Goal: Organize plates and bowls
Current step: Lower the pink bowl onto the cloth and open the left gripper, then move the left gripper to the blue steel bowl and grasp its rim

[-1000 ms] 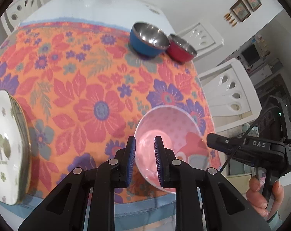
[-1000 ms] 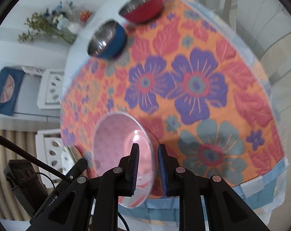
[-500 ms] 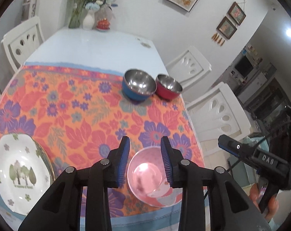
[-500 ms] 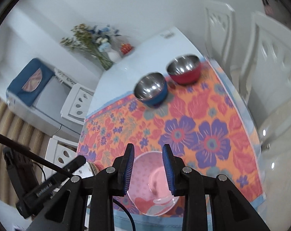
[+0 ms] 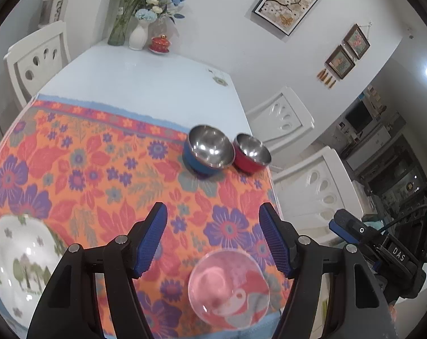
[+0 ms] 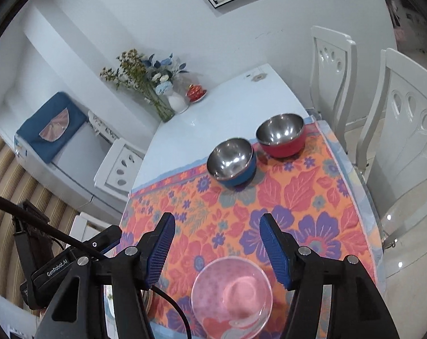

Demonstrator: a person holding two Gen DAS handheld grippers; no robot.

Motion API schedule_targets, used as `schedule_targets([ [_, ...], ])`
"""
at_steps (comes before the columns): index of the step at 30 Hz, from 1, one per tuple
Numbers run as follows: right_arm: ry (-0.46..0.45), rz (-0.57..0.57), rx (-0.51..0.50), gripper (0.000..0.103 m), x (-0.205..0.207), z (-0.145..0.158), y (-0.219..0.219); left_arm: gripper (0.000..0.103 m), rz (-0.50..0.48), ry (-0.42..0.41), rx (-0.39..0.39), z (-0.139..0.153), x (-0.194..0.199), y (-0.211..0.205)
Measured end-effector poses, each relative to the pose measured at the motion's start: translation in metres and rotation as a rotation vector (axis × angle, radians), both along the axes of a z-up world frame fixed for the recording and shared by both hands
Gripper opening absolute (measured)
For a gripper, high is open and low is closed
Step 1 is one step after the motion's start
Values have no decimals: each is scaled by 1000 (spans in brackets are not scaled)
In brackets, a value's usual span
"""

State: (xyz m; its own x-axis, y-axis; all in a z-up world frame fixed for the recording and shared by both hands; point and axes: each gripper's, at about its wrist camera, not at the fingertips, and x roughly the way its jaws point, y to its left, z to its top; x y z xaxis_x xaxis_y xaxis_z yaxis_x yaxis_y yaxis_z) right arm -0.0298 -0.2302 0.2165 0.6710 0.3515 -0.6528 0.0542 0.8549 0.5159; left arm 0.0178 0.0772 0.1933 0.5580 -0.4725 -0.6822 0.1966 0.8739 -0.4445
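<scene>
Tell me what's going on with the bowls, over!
Left gripper, right gripper: jaws just opened, both empty. Pink bowl on tablecloth. Blue bowl, red bowl beyond, path clear.

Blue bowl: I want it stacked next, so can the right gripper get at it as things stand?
Probably yes. The right gripper is open and empty, and only flat tablecloth lies between it and the blue bowl. The red bowl beside it may crowd one finger.
</scene>
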Motion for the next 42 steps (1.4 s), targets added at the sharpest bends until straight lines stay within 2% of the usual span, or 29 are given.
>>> schedule_targets([
  [7, 25, 14, 2, 60, 42, -7, -4, 66, -11, -9, 16, 1, 49, -7],
  [17, 108, 0, 33, 60, 96, -46, -15, 66, -65, 40, 64, -31, 119, -30],
  [20, 149, 2, 41, 60, 115, -64, -17, 66, -88, 70, 72, -47, 140, -38],
  [26, 239, 12, 72, 60, 157, -106, -21, 63, -161, 144, 32, -88, 178, -55],
  [30, 293, 22, 76, 60, 185, -136, -22, 62, -155, 188, 52, -115, 199, -64],
  [34, 326, 32, 96, 60, 204, -156, -19, 55, -138, 220, 54, -133, 219, -66],
  [36, 341, 45, 105, 60, 212, -165, -15, 46, -142, 234, 54, -139, 225, -68],
  [38, 350, 53, 111, 60, 218, -171, -12, 45, -144, 247, 52, -147, 230, -68],
  [42, 360, 60, 114, 59, 225, -179, -7, 32, -149, 259, 55, -157, 236, -71],
])
